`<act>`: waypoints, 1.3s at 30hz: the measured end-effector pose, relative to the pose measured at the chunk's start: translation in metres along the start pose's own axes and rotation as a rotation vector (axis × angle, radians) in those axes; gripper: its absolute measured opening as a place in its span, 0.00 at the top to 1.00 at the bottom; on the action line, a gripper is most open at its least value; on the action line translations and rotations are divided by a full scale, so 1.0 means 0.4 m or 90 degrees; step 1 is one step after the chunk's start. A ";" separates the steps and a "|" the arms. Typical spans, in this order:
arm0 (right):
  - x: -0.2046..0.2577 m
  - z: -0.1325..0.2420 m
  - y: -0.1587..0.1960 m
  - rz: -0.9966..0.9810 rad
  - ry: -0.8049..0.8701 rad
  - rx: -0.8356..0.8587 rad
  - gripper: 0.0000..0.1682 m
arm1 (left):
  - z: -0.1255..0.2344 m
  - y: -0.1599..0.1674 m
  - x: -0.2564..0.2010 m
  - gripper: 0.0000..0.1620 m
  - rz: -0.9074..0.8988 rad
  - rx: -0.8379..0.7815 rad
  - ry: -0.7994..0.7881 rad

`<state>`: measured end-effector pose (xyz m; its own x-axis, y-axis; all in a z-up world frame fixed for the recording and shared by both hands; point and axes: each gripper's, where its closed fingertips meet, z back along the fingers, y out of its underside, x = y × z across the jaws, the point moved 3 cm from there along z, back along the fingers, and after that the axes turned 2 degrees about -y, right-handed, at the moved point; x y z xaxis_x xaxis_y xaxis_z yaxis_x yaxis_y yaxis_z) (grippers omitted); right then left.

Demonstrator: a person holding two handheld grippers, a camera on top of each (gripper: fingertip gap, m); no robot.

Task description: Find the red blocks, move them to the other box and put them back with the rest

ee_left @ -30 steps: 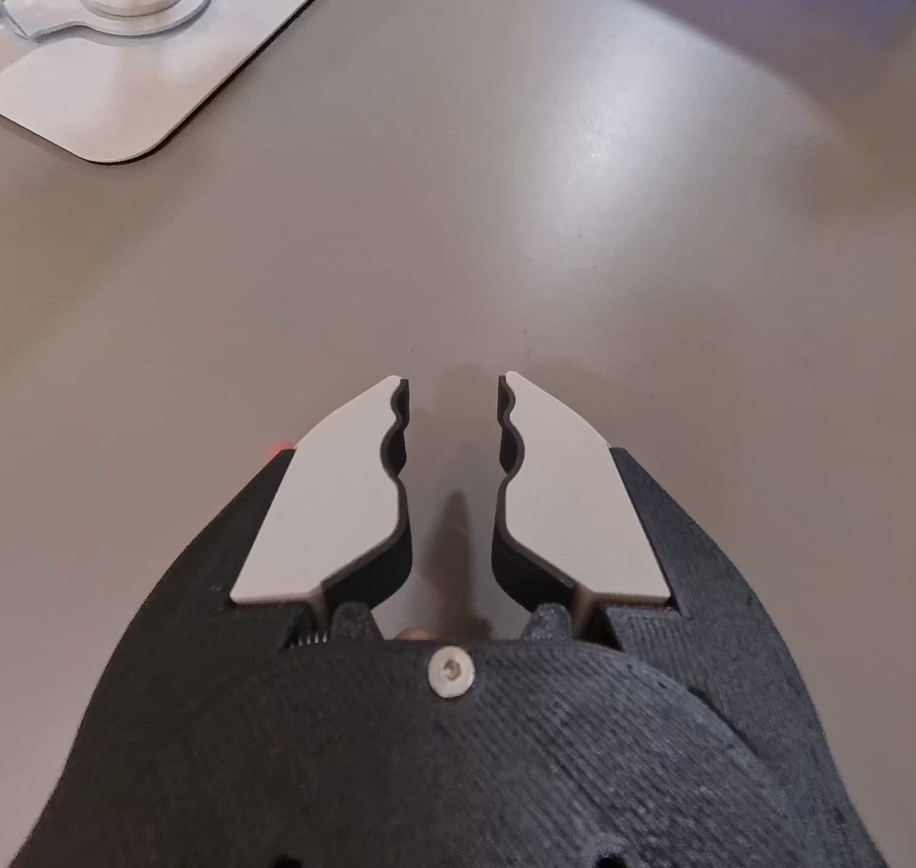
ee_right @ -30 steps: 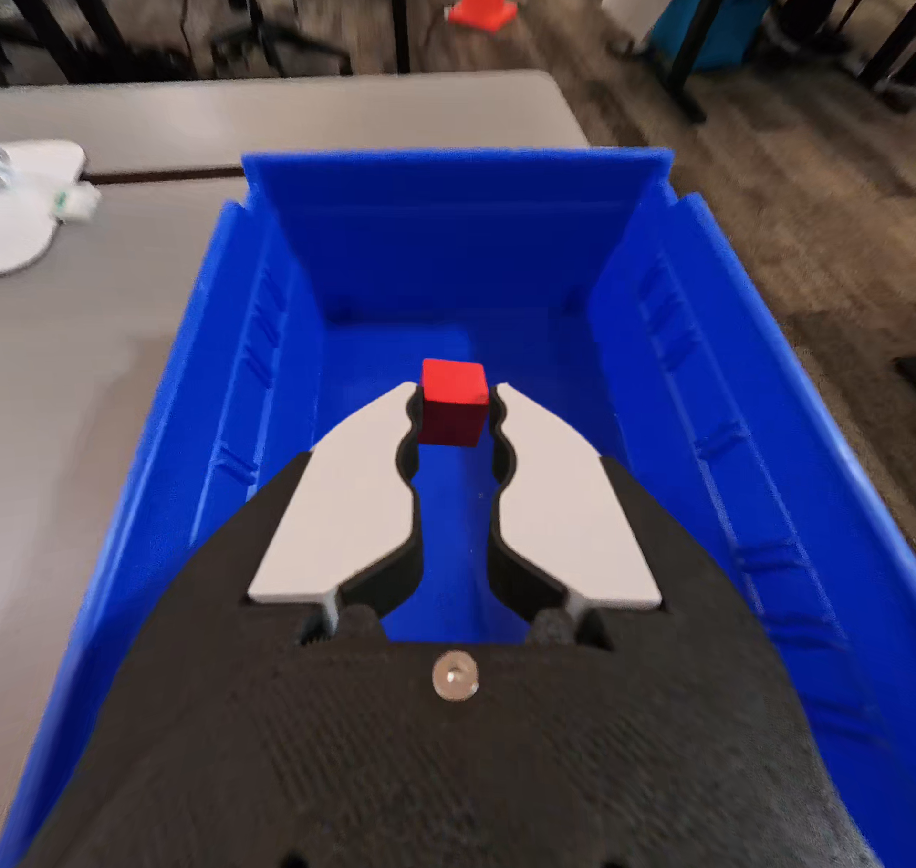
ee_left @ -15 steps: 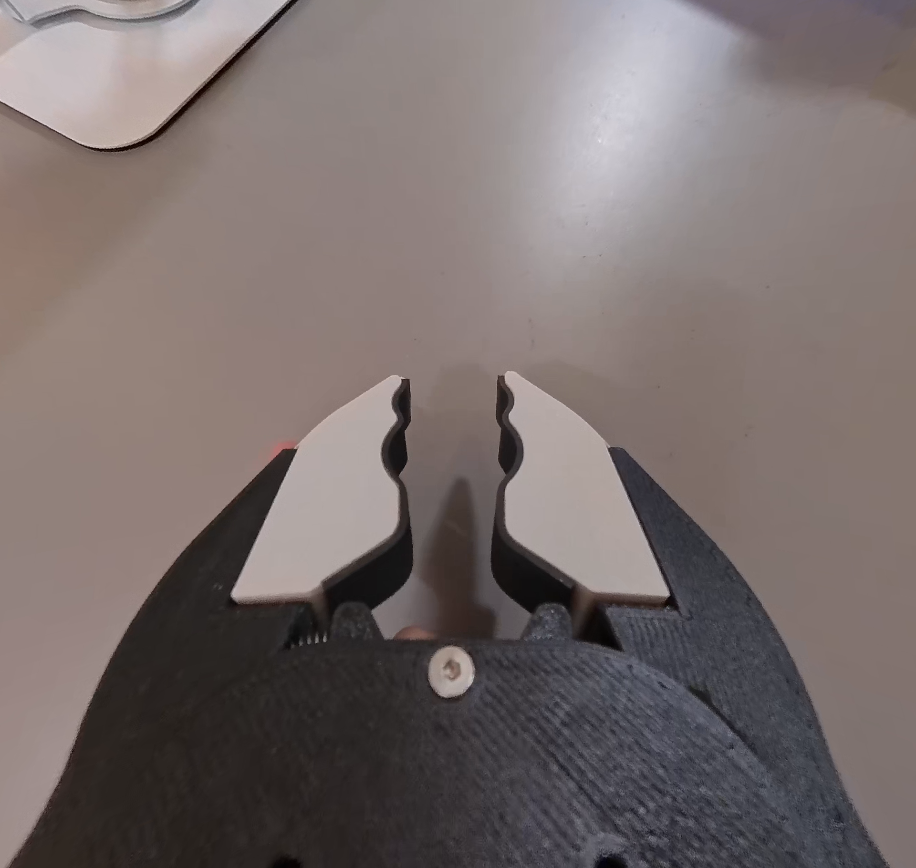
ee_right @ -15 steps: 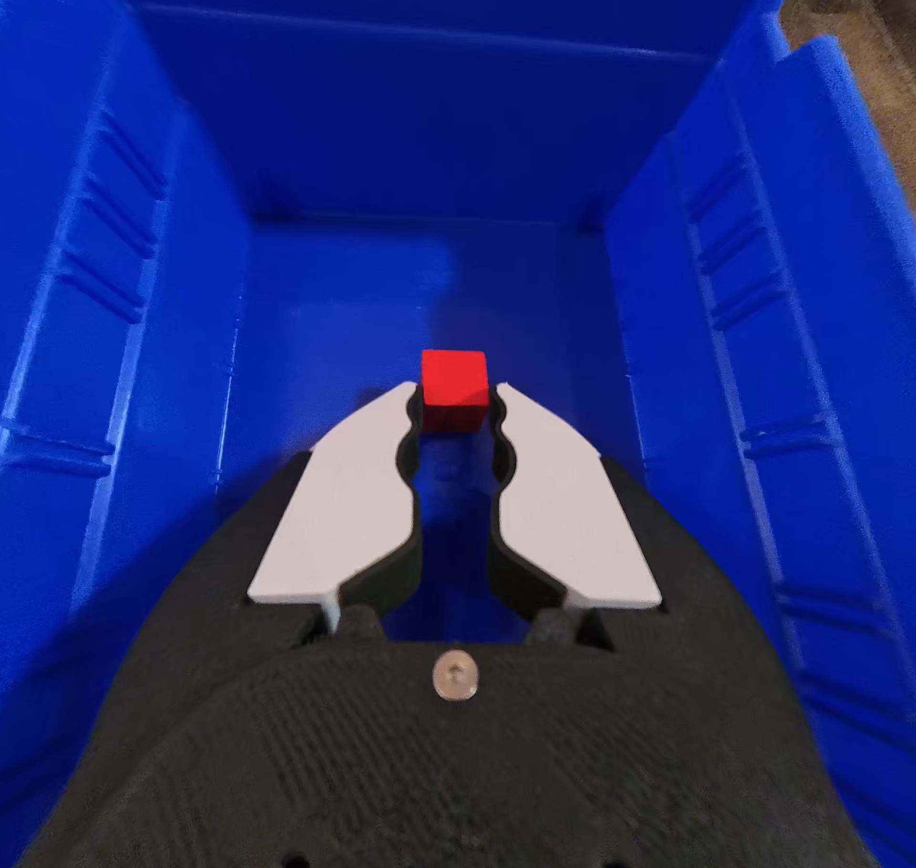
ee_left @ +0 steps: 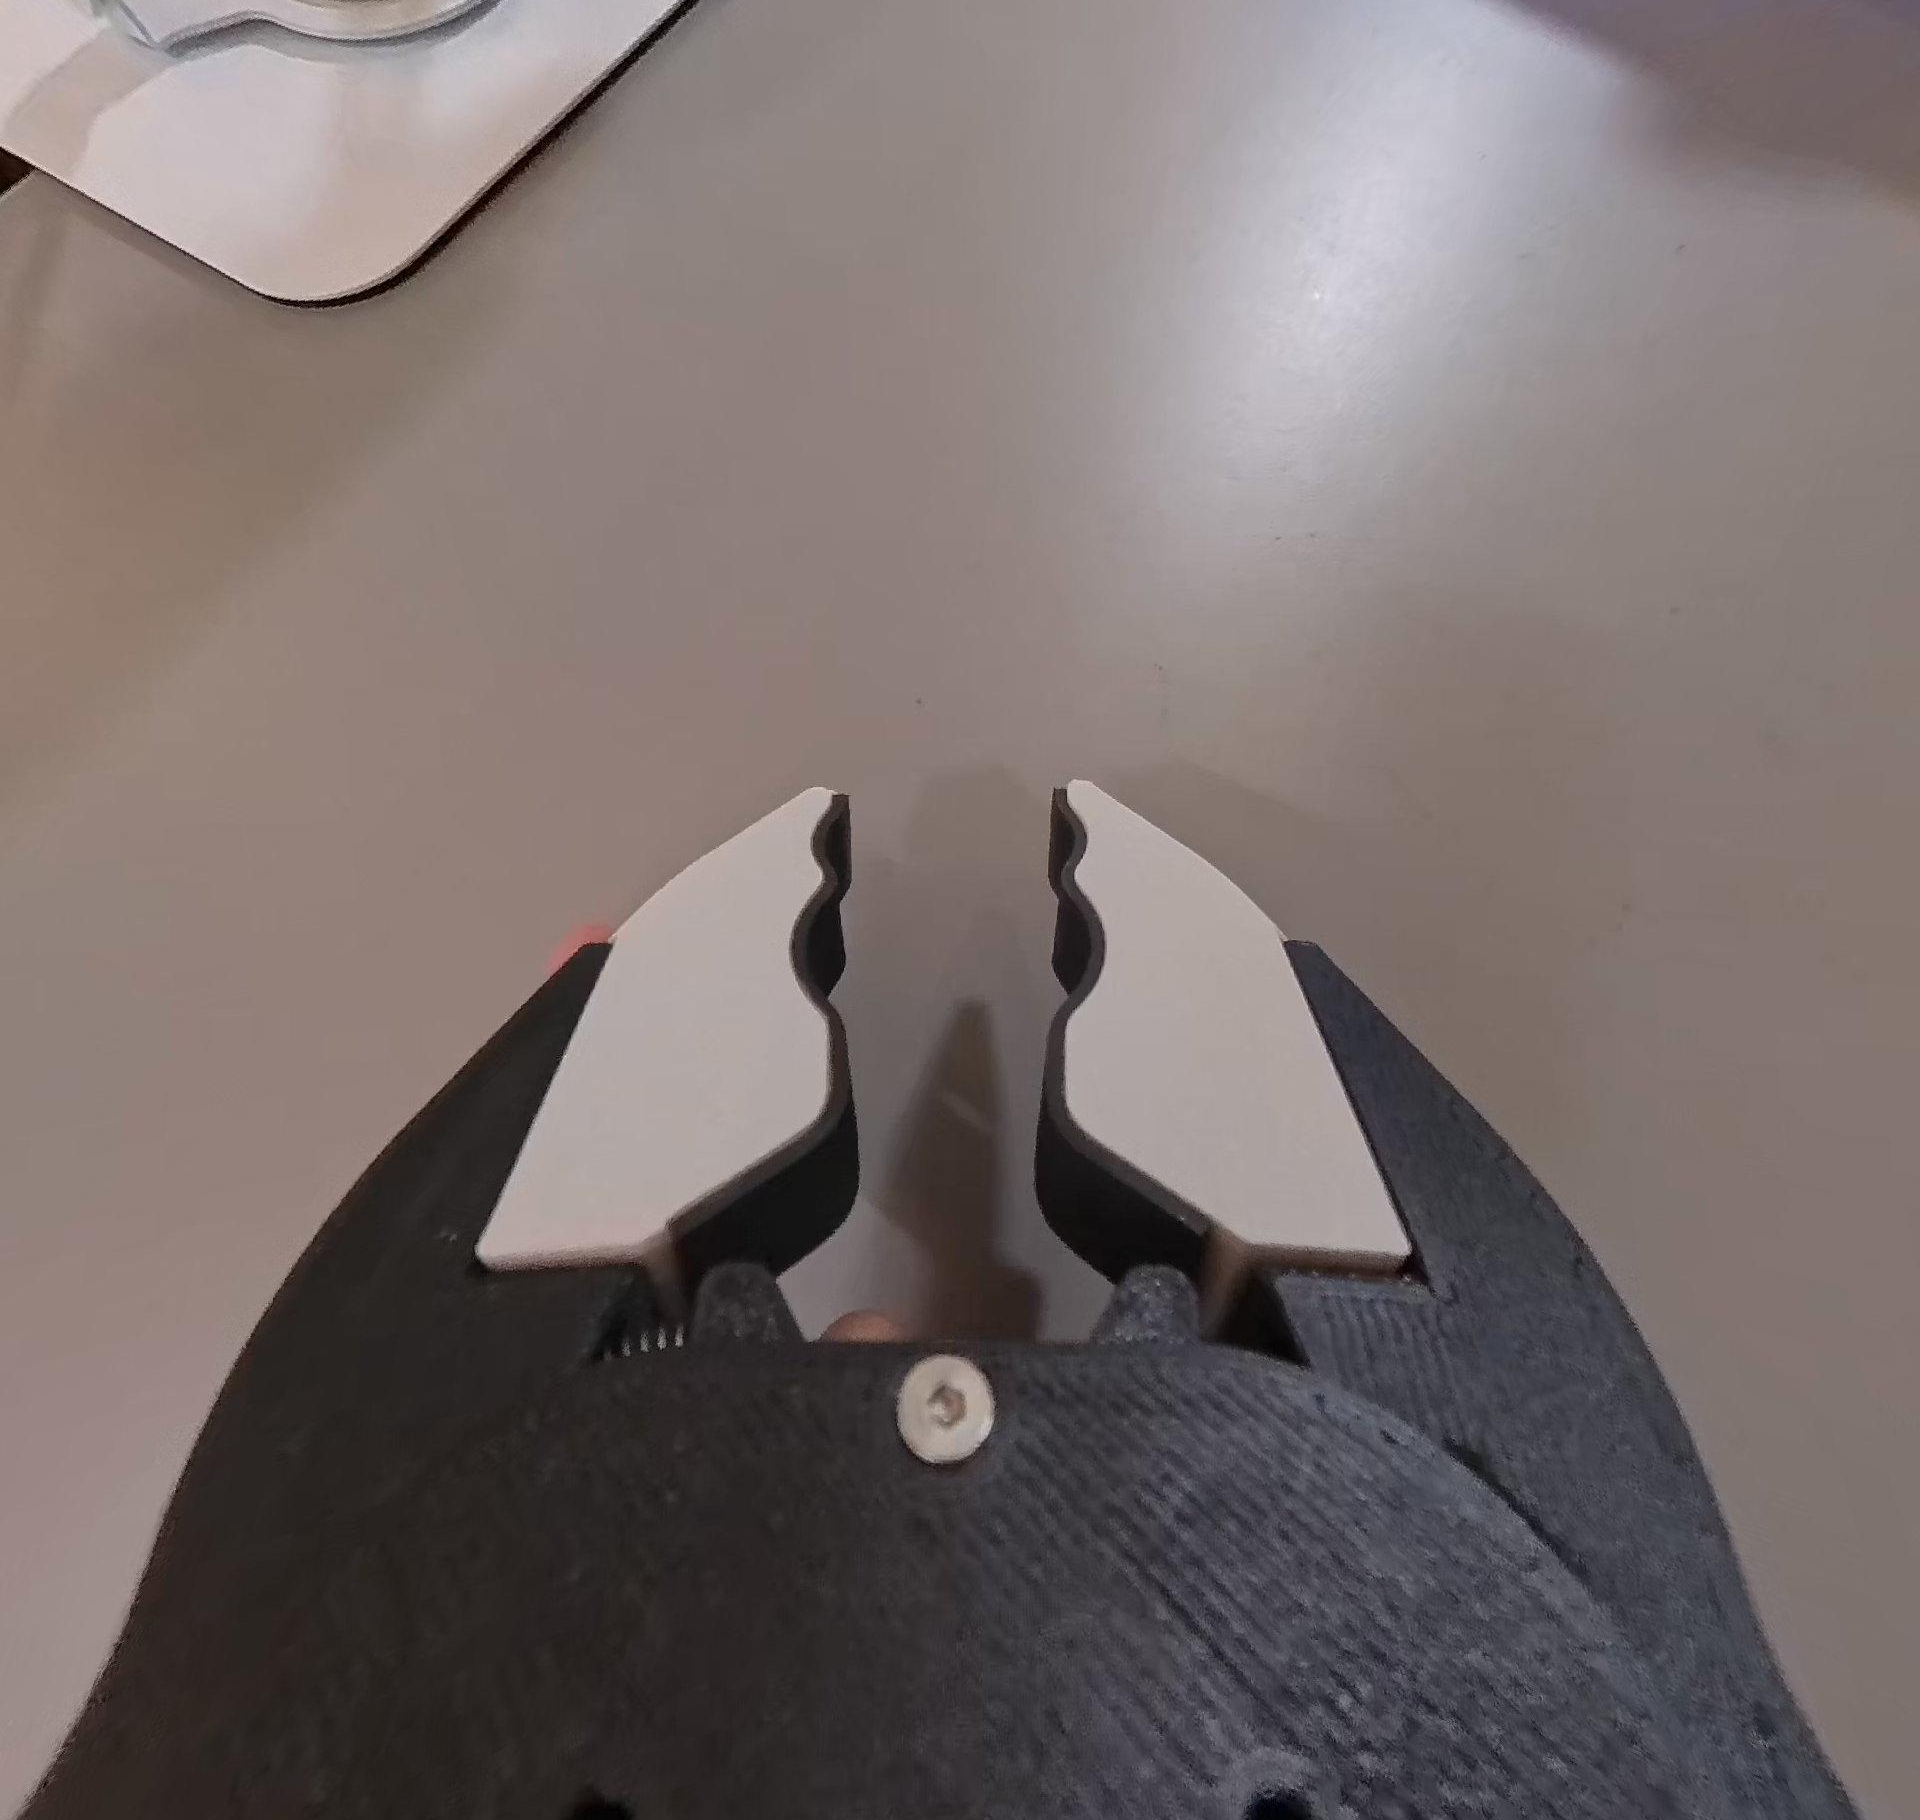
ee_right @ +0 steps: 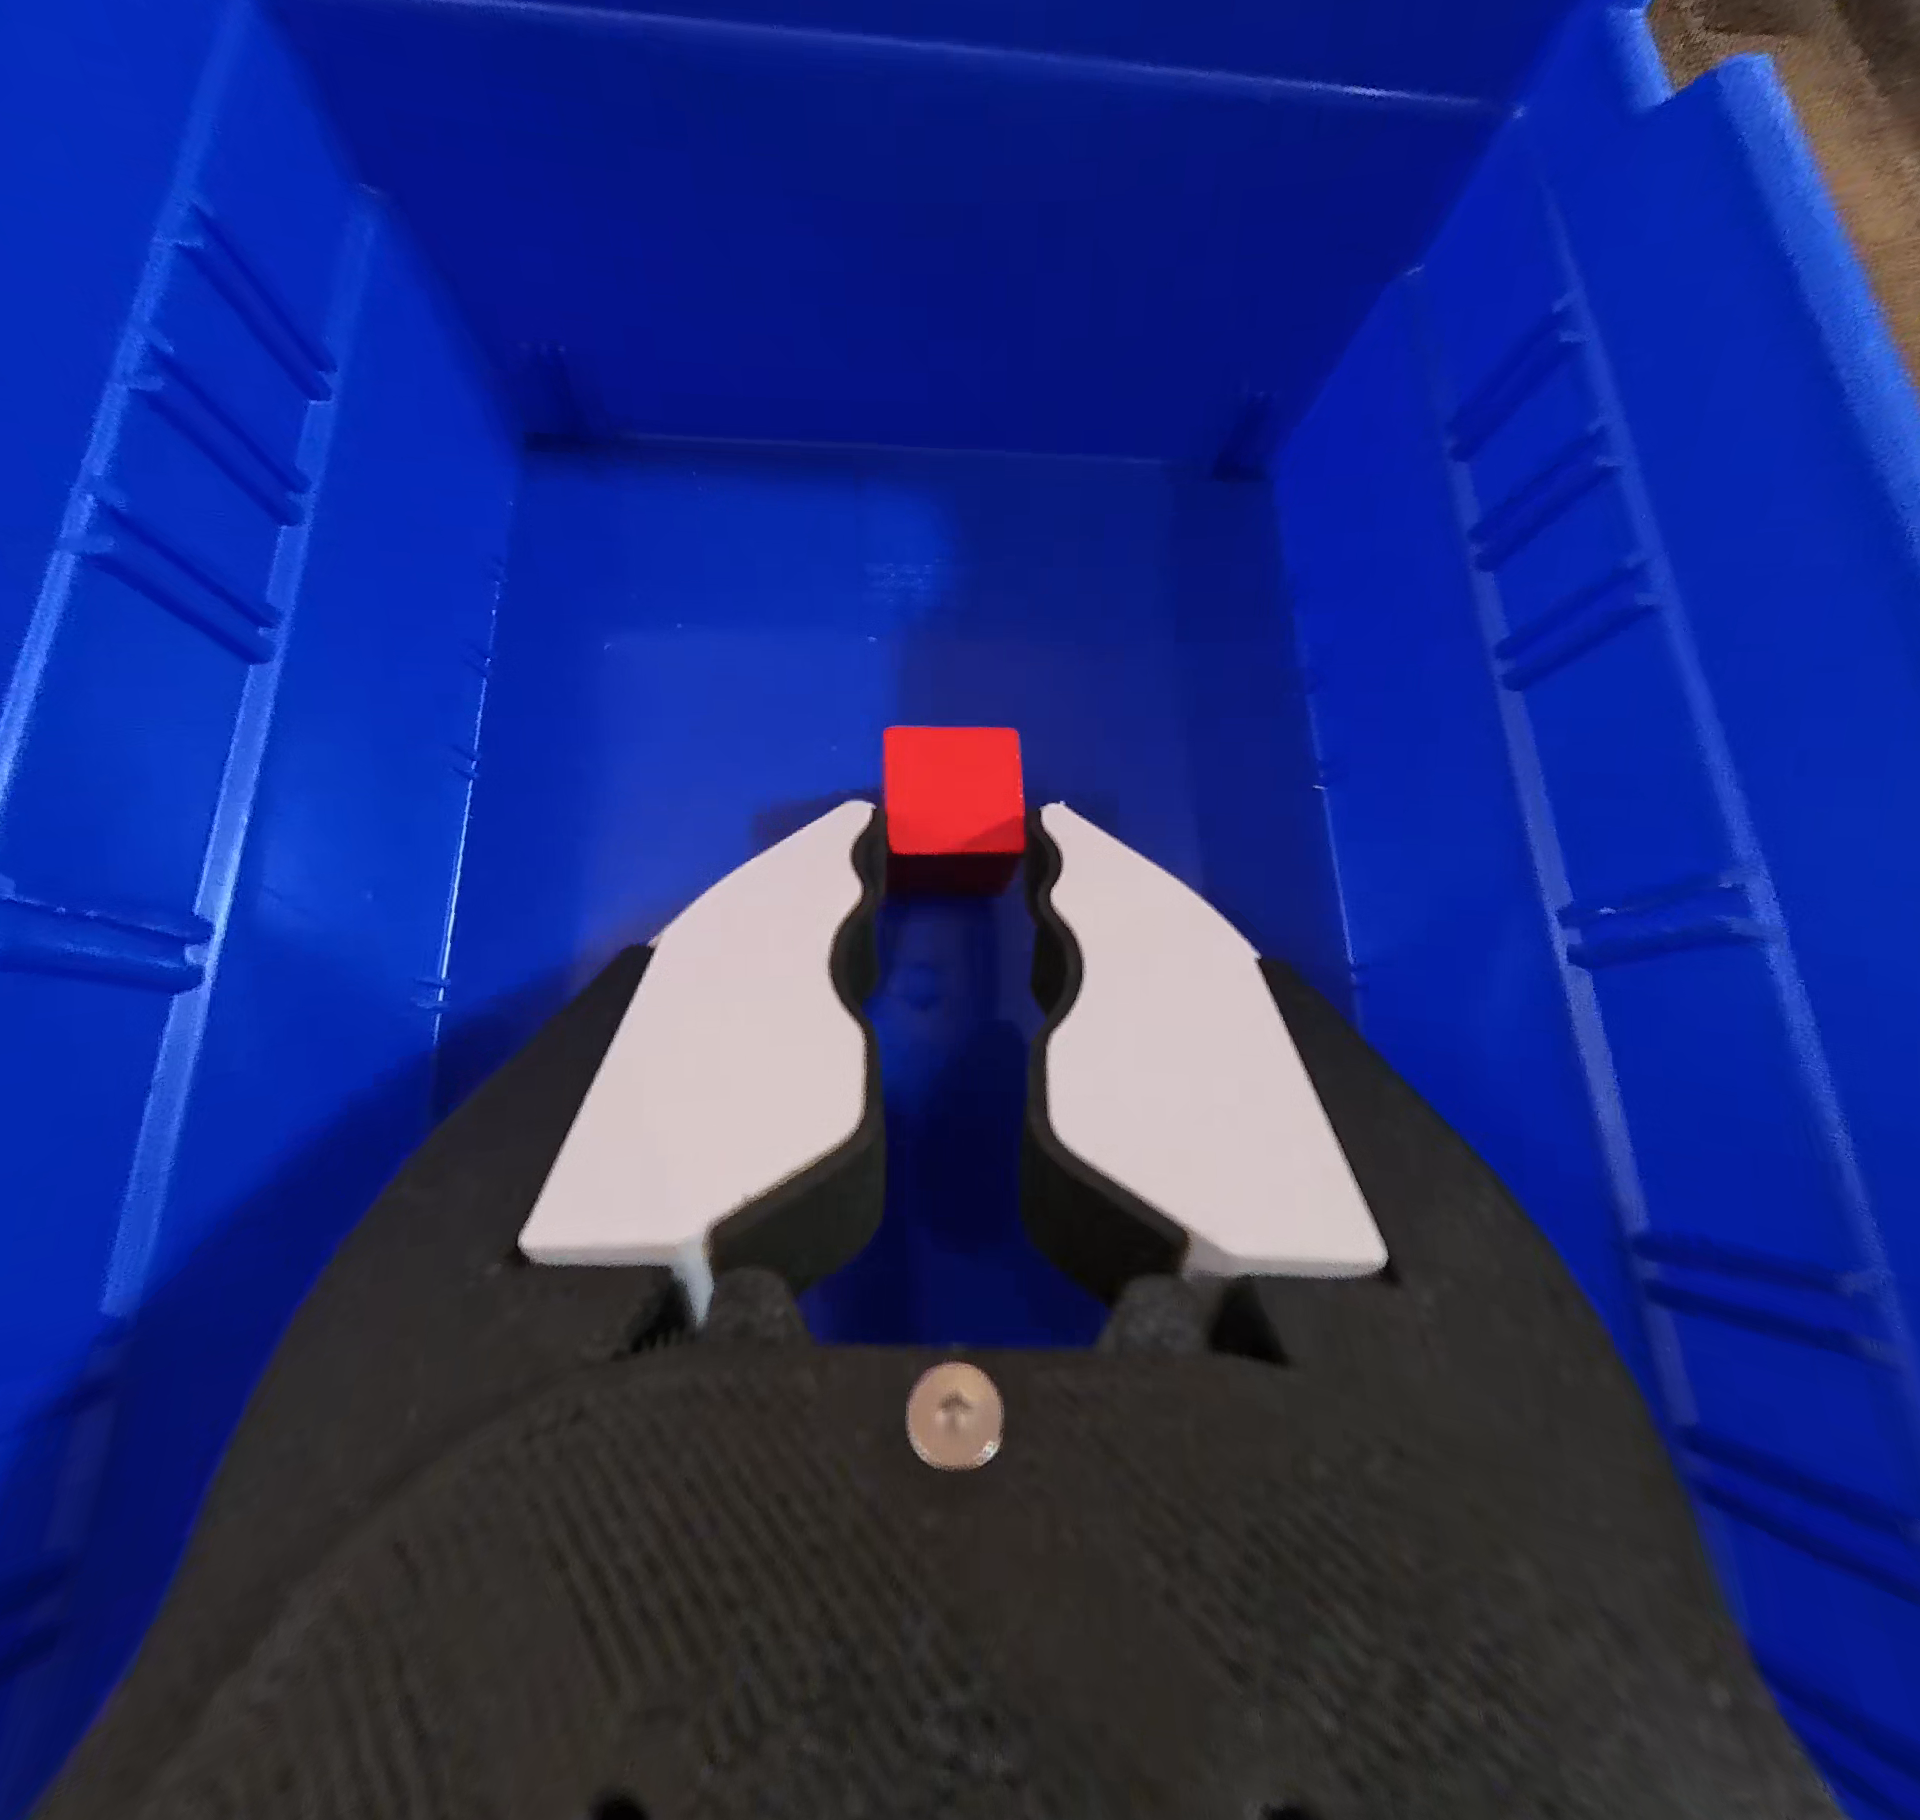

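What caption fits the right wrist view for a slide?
Right gripper shut on a red block, low inside an otherwise empty blue bin.

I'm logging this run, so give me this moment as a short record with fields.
right gripper: shut on the red block, low inside the blue bin
bin contents: only this block shows
left gripper: open, holds nothing, over the grey table
also on table: white pad with a clear round piece, far left

Left gripper (ee_left: 951, 804) and right gripper (ee_right: 954, 814): black ridged printed bodies, pale grey fingers with wavy black inner pads, one silver screw each.
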<state>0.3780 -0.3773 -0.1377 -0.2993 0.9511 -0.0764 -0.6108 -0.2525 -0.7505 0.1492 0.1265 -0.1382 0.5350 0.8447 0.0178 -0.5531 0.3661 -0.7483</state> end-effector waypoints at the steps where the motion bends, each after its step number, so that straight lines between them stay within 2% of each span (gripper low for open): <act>1: 0.001 -0.001 0.001 0.002 0.000 0.001 0.84 | 0.000 0.000 0.001 0.76 0.001 0.000 -0.001; 18: -0.001 0.000 0.001 -0.018 -0.011 -0.002 0.84 | -0.002 0.003 0.005 0.76 0.000 0.004 -0.010; 29: -0.002 -0.001 0.005 0.022 0.017 0.014 0.81 | -0.004 0.005 0.007 0.76 -0.002 0.007 -0.013; 34: -0.024 0.062 -0.057 0.058 0.070 -0.035 0.79 | -0.004 0.006 0.011 0.76 0.001 0.007 -0.014; 37: -0.012 0.154 -0.147 0.089 0.113 -0.100 0.79 | -0.007 0.007 0.011 0.76 0.005 0.009 -0.012; 39: 0.042 0.228 -0.227 0.118 0.108 -0.168 0.79 | -0.012 0.007 0.010 0.76 0.007 0.011 -0.008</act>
<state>0.3617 -0.3547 -0.0111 -0.2481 0.9150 -0.3180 -0.3402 -0.3897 -0.8558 0.1530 0.1290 -0.1435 0.5204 0.8537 0.0183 -0.5696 0.3630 -0.7374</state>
